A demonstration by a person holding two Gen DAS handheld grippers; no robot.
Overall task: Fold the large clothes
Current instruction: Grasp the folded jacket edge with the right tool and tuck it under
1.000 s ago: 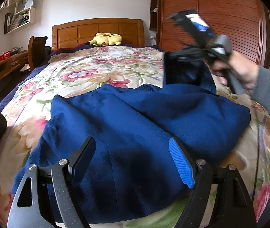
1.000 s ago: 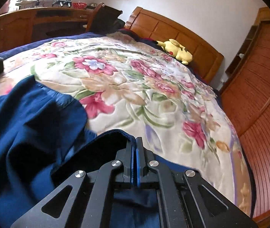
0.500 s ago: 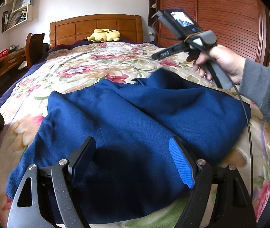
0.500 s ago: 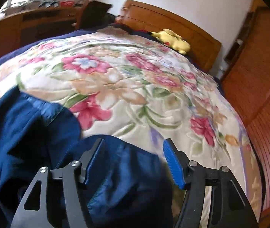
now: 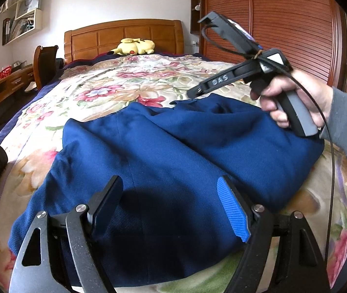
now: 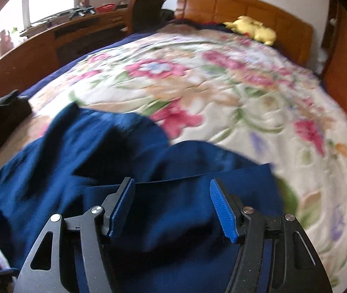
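Floral-quilted bed, blue garment spread, yellow plush toy

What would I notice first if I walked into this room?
A big blue garment spread over the near end of the flowery bedspread. A yellow plush toy lies by the wooden headboard, and both open grippers, left and right, hover above the cloth.

Left gripper jaws wide, empty; right gripper jaws apart, empty.
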